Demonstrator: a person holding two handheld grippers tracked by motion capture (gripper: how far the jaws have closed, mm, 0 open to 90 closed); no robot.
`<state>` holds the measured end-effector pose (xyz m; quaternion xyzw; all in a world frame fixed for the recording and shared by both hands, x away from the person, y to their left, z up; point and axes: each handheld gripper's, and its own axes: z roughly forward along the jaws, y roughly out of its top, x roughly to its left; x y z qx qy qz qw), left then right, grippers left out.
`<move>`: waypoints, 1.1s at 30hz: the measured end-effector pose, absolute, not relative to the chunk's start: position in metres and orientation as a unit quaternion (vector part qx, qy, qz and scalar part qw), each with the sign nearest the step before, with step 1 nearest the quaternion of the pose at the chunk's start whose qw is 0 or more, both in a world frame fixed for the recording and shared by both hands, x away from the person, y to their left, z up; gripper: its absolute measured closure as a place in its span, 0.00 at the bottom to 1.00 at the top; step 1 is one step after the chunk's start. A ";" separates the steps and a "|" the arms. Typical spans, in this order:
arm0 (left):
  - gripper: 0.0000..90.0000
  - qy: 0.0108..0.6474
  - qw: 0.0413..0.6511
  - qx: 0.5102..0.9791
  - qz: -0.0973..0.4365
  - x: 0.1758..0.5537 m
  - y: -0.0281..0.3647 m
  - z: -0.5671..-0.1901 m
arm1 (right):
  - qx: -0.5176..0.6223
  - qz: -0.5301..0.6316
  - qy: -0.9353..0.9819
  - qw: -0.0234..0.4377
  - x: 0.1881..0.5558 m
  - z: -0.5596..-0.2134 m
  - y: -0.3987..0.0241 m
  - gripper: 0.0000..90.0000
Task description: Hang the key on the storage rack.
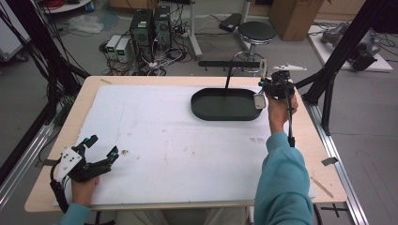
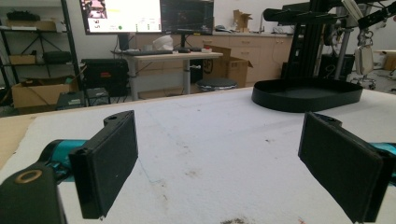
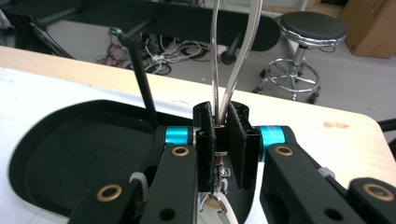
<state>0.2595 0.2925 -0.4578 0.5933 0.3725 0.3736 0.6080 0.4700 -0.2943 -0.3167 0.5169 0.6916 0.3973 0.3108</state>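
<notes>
Resting near the table's front left corner in the high view, the left gripper (image 1: pixel 102 151) is seen with jaws spread wide and empty, while the right gripper (image 1: pixel 268 84) is held at the right end of the black oval tray (image 1: pixel 202 104), clamped on a metal clip (image 1: pixel 261 79). In the left gripper view, the tray (image 2: pixel 280 99) is seen far ahead on the white mat (image 2: pixel 210 140). In the right gripper view, the jaws are closed on the clip's chrome loop (image 3: pixel 233 46) above the tray's rim (image 3: pixel 70 109)
</notes>
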 end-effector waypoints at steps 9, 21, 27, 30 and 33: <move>0.14 0.372 0.608 0.593 0.375 0.259 0.292 -0.458 | 0.523 0.399 0.688 0.309 0.477 -0.324 -0.293 0.91; 0.14 0.371 0.608 0.594 0.374 0.259 0.292 -0.458 | 0.529 0.392 0.691 0.299 0.483 -0.333 -0.290 0.91; 0.14 0.371 0.608 0.594 0.374 0.259 0.292 -0.458 | 0.534 0.389 0.691 0.293 0.486 -0.337 -0.290 0.91; 0.14 0.371 0.608 0.594 0.374 0.259 0.292 -0.458 | 0.534 0.386 0.692 0.294 0.487 -0.340 -0.289 0.91; 0.14 0.370 0.608 0.594 0.374 0.259 0.292 -0.458 | 0.539 0.388 0.689 0.292 0.487 -0.343 -0.290 0.91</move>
